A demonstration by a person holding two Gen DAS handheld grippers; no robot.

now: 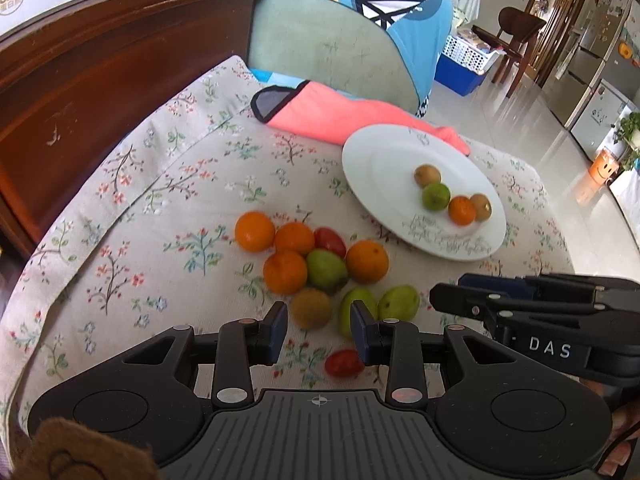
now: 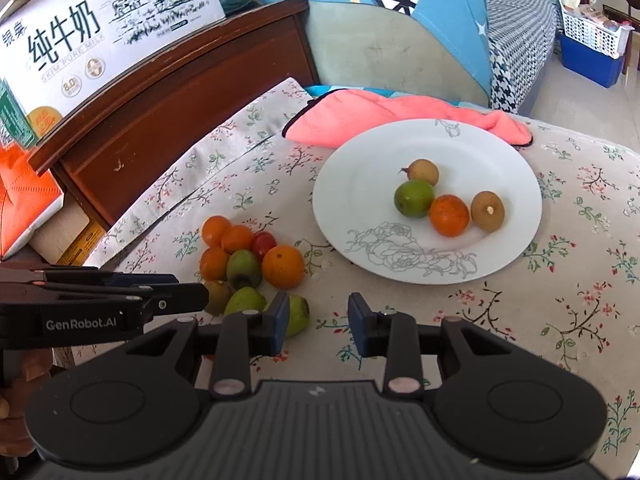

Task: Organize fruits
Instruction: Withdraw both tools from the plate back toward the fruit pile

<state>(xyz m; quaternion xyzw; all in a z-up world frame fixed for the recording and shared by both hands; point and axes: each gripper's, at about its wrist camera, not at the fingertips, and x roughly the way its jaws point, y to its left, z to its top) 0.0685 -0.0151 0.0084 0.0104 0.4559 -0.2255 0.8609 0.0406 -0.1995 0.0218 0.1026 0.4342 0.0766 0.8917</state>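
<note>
A white plate (image 1: 384, 160) (image 2: 344, 184) on the flowered cloth holds several fruits: two brown ones, a green one (image 2: 414, 198) and an orange one (image 2: 449, 215). A loose pile of oranges (image 1: 255, 231), green fruits (image 1: 399, 303), a brown fruit (image 1: 311, 308) and a red tomato (image 1: 330, 241) lies left of the plate. My left gripper (image 1: 320, 332) hovers open over the pile's near edge, with another red tomato (image 1: 343, 363) beside its right finger. My right gripper (image 2: 318, 328) is open over bare cloth, a green fruit (image 2: 298, 314) behind its left finger.
A pink towel (image 1: 320, 114) lies behind the plate. A dark wooden headboard (image 1: 100, 68) with a milk carton (image 2: 100, 28) on top borders the left. A blue and green cushion (image 2: 400, 28) stands at the back. Tiled floor, a chair and fridges lie far right.
</note>
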